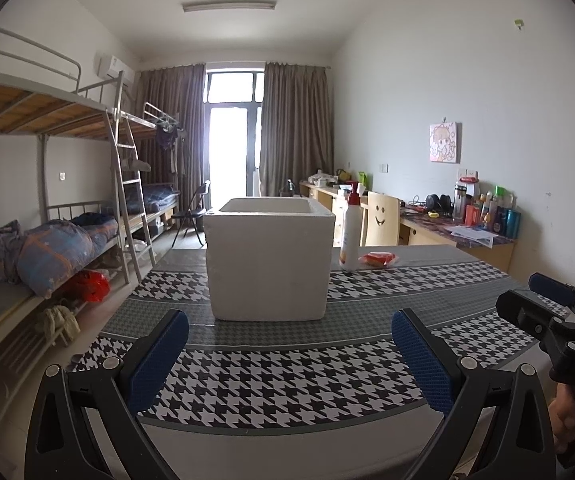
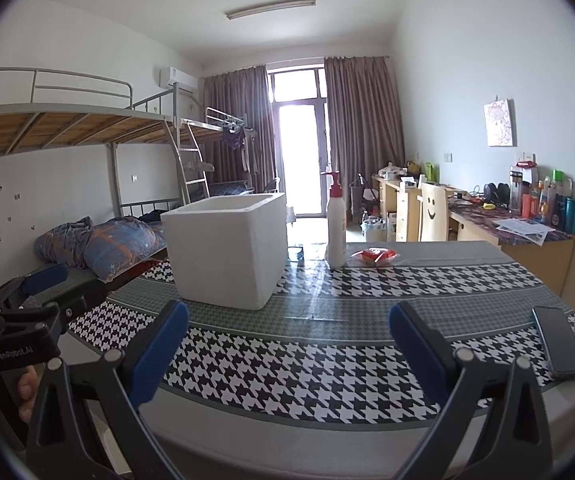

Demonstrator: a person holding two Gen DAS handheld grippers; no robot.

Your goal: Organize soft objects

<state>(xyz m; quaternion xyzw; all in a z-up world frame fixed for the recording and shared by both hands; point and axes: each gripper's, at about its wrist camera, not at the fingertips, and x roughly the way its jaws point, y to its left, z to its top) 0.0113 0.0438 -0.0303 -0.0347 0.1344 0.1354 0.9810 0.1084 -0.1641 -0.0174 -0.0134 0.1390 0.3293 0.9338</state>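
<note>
A white foam box [image 1: 269,264] [image 2: 227,250], open at the top, stands on the houndstooth-clothed table [image 1: 287,384] [image 2: 307,364]. To its right, near the far edge, lies a soft red packet in clear wrap [image 1: 377,259] [image 2: 374,257], beside a white pump bottle [image 1: 349,236] [image 2: 336,228]. My left gripper [image 1: 289,344] is open above the near table edge, facing the box, with nothing between its fingers. My right gripper [image 2: 289,340] is open too and holds nothing. Each gripper shows at the other view's edge.
A black phone [image 2: 559,342] lies on the table at the near right. Bunk beds with bedding [image 1: 47,256] line the left wall. A desk with bottles [image 1: 483,216] and a smiley-face chair [image 1: 383,218] stand behind the table on the right.
</note>
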